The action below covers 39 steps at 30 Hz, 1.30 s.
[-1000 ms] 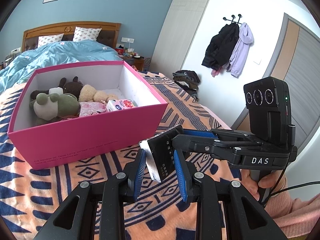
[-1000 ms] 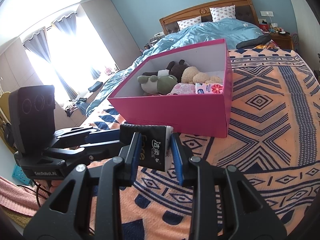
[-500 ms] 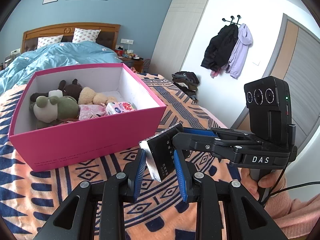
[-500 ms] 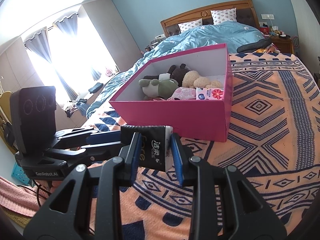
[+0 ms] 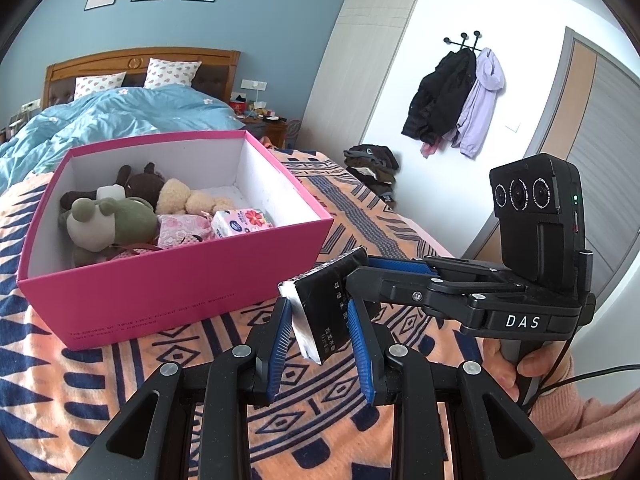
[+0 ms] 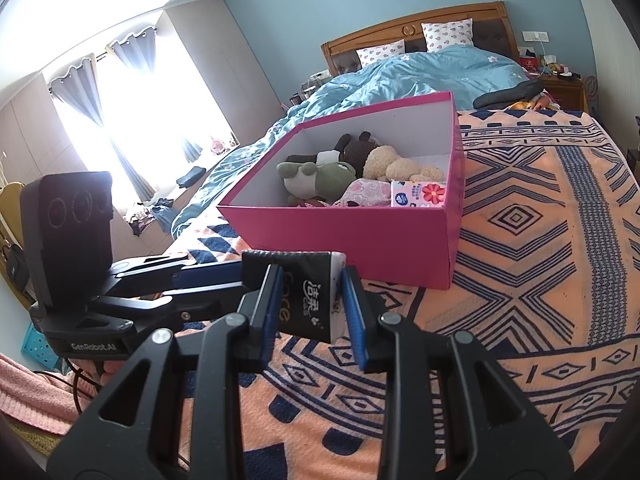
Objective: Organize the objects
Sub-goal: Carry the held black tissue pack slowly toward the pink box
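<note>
While both jaws clamp black tissue pack (image 5: 326, 312), pink box (image 5: 168, 300) sits just beyond, stuffed toys (image 5: 116, 216) inside

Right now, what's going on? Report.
Both grippers, left and right, shut on black tissue pack. Pink box just ahead. Nothing blocking.

Coats (image 5: 456, 100) on wall hooks (black, lilac); blue duvet (image 6: 420, 76) behind.
</note>
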{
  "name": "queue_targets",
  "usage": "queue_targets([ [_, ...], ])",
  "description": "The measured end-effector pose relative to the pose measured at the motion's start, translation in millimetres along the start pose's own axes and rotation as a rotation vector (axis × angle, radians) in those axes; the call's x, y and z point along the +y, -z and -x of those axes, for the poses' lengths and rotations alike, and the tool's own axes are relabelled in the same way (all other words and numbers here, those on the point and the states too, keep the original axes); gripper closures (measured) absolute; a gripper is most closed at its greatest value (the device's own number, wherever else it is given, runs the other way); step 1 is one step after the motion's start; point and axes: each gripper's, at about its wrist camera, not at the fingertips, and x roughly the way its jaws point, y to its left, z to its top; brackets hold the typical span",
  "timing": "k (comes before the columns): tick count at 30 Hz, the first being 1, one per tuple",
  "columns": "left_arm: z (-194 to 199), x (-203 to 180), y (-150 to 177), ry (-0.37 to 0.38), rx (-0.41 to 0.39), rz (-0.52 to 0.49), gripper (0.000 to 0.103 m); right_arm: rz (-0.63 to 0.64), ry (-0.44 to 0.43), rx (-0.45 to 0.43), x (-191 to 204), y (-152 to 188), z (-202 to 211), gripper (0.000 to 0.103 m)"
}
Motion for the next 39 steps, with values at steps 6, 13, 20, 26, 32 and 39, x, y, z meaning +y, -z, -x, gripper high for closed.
queue_targets([
  [6,-1,1,-3,-0.001,-0.005,-0.006,0.075,0.000,0.001,-0.005,-1,-3,0,0.070],
  [13,-1,1,-5,-0.002,-0.009,-0.006,0.075,0.003,0.004,-0.008,-1,-6,0,0.070],
  [20,-1,0,-8,-0.003,-0.014,-0.008,0.075,0.007,0.006,-0.014,-1,-9,1,0.070],
  [26,0,-1,-10,-0.005,-0.019,-0.011,0.075,0.008,0.010,-0.018,-1,-11,1,0.070],
  [32,-1,0,-13,-0.010,-0.020,-0.013,0.075,0.014,0.014,-0.019,-1,-13,2,0.070],
  [39,-3,1,-16,-0.010,-0.022,-0.011,0.075,0.019,0.018,-0.020,-2,-16,2,0.070],
])
